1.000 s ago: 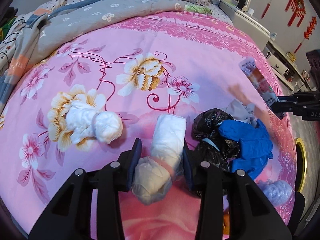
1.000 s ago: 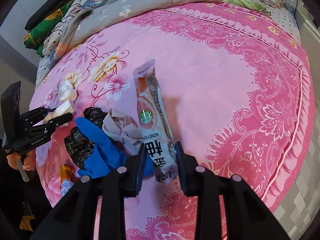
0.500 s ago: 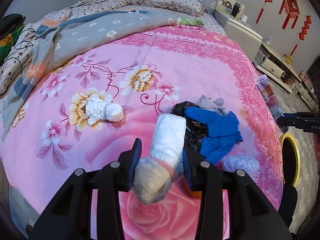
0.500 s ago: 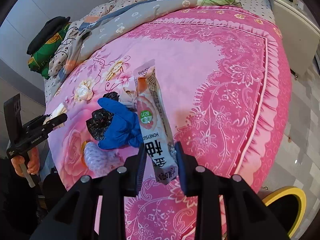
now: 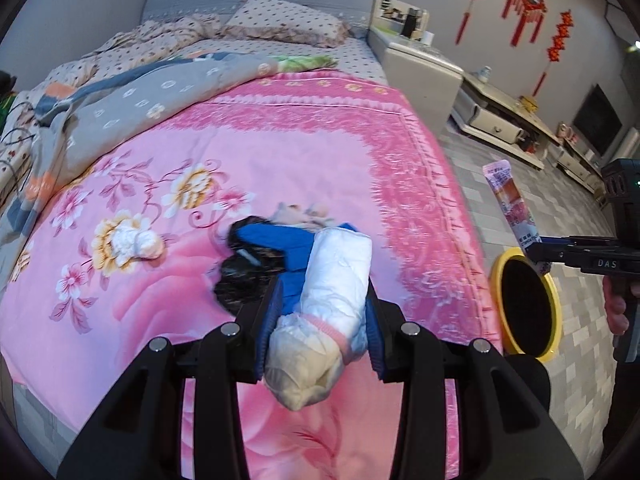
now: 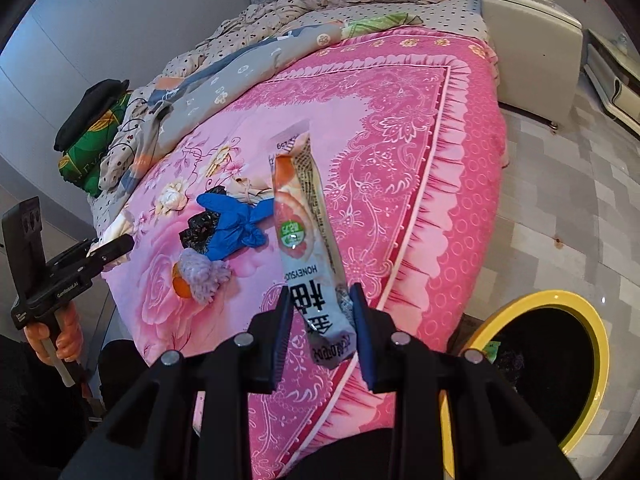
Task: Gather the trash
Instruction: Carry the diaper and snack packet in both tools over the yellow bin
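Since the earlier frames both tools have been drawn back from the pink floral bedspread [image 5: 280, 152] and swung toward the yellow-rimmed round bin with a black liner [image 6: 560, 364] on the grey tiled floor. The left gripper [image 5: 320, 320] is clamped on a rolled white padded bundle with a pink band [image 5: 332, 292], which projects forward between its fingers. The right gripper [image 6: 320, 328] is clamped on the lower end of a long orange-and-white printed snack wrapper [image 6: 304, 236], which stands up ahead of it. The bin lies below and to the right of the right gripper; the wrapper should be carried fully over the opening before the jaws are parted, since it is judged light enough to drift onto the rim or floor. Ahead and left of the right gripper, a blue rubber glove [image 6: 234, 224], a crumpled black plastic bag [image 6: 200, 232], a lilac wad [image 6: 200, 276] and a white tissue ball [image 5: 132, 242] remain on the bed. The bed's frilled edge stands close beside the bin.
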`<action>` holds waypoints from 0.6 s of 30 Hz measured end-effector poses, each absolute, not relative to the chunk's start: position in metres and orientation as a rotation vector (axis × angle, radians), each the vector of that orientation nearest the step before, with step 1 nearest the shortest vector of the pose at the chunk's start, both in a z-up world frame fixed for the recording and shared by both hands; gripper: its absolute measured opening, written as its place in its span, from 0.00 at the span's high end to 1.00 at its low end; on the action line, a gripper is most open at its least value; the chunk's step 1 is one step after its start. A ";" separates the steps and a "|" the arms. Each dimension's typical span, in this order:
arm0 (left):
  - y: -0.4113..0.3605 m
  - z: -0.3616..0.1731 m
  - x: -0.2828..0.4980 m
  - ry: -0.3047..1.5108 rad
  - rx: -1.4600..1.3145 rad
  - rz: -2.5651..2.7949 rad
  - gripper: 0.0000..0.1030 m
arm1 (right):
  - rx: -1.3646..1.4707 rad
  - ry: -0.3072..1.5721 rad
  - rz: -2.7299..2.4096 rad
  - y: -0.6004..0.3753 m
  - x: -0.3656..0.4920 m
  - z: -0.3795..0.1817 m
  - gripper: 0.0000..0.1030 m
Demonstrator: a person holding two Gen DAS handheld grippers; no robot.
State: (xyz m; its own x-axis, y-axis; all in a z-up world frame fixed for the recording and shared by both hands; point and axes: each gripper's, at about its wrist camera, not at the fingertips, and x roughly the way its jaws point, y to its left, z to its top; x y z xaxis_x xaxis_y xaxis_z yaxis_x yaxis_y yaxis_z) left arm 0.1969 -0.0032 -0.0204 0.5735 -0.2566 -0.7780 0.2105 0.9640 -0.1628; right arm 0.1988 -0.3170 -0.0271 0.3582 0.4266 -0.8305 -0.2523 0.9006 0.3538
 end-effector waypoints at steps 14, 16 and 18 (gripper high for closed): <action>-0.111 0.014 0.167 0.877 0.004 -0.472 0.65 | 0.298 1.057 0.315 -0.407 0.147 -0.015 0.74; -0.127 0.016 0.165 0.877 0.010 -0.497 0.65 | 0.313 1.051 0.291 -0.418 0.140 -0.015 0.74; -0.144 0.017 0.162 0.878 0.016 -0.520 0.65 | 0.332 1.045 0.270 -0.430 0.134 -0.015 0.74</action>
